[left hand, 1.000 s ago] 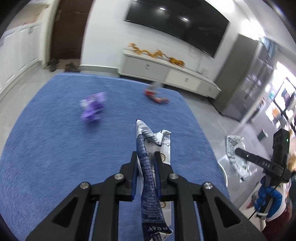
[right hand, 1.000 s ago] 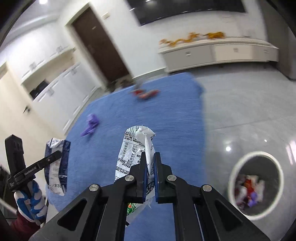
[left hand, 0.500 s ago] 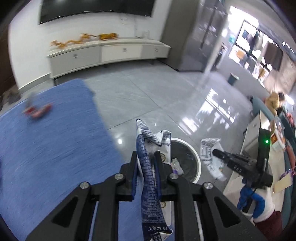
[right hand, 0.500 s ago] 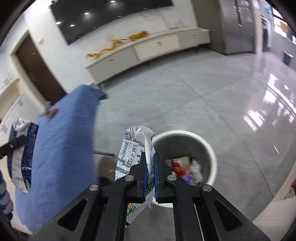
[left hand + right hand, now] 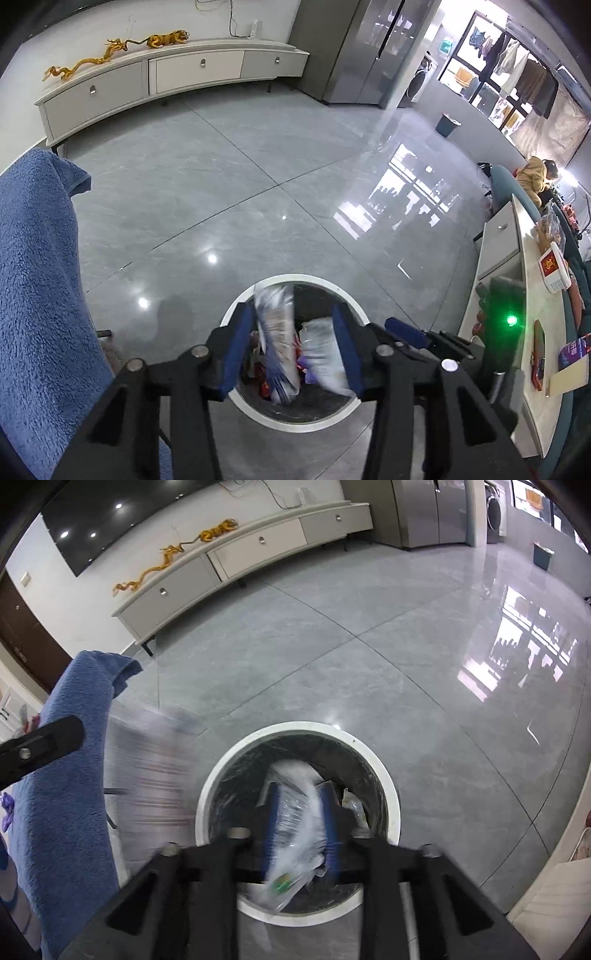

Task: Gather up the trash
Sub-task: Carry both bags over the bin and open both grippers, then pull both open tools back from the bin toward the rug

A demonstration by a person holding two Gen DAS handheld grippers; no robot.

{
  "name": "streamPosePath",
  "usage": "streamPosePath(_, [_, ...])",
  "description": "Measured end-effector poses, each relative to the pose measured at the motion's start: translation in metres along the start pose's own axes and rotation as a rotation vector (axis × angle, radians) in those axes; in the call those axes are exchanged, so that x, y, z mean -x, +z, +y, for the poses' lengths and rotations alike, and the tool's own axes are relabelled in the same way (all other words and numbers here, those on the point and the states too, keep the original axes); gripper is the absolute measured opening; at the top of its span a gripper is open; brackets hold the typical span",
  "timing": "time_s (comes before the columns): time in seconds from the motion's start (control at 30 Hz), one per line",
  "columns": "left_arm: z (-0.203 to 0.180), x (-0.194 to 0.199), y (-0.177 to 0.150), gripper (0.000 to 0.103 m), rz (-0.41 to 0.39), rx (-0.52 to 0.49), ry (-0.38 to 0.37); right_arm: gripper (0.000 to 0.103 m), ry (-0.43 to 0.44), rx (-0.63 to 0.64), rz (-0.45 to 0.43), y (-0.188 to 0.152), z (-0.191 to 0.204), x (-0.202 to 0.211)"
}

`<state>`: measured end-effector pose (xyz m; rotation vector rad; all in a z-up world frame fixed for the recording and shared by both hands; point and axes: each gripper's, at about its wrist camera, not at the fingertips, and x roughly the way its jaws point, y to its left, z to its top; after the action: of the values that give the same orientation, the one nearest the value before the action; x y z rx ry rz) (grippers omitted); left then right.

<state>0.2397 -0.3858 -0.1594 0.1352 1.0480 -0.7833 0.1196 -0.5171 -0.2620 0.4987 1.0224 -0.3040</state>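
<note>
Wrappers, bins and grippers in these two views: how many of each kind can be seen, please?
Falling wrappers: 2, a blue-and-white wrapper and a clear printed wrapper.
White round bins: 1, the trash bin.
Grippers: 2, left gripper and right gripper, jaws have just been opening, each wrapper loose between them.
Total: 5

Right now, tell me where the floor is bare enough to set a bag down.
Bare grey floor runs between the white bin, the low cabinet and the fridge. Crowded: the bin, already holding trash, with both grippers over it, and the strip between it and the blue cloth.
</note>
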Motion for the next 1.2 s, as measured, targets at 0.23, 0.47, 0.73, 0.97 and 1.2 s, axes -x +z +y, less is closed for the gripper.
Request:
streamPosePath(0.23, [0.009, 0.049, -0.018, 0.044, -0.089, -0.023, 0.050, 0.040, 0.000, 0.006, -0.018, -0.004, 0.001, 0.006])
streamPosePath(0.47, [0.018, 0.126, -0.045, 0.044, -0.253, -0.059, 0.212, 0.052, -0.008, 0.091, -0.107, -0.009, 0.033, 0.053])
streamPosePath(0.73, [0.046, 0.214, -0.091, 0.047, -0.372, -0.016, 0.382, 0.068, 0.026, 0.242, -0.272, -0.017, 0.107, 0.131])
streamPosePath(0.97, [0.074, 0.291, -0.134, 0.063, -0.509, 0.056, 0.517, 0.082, 0.071, 0.344, -0.384, -0.033, 0.169, 0.186])
streamPosePath(1.2, [0.090, 0.345, -0.168, 0.076, -0.614, 0.111, 0.591, 0.097, 0.104, 0.424, -0.441, -0.054, 0.217, 0.221])
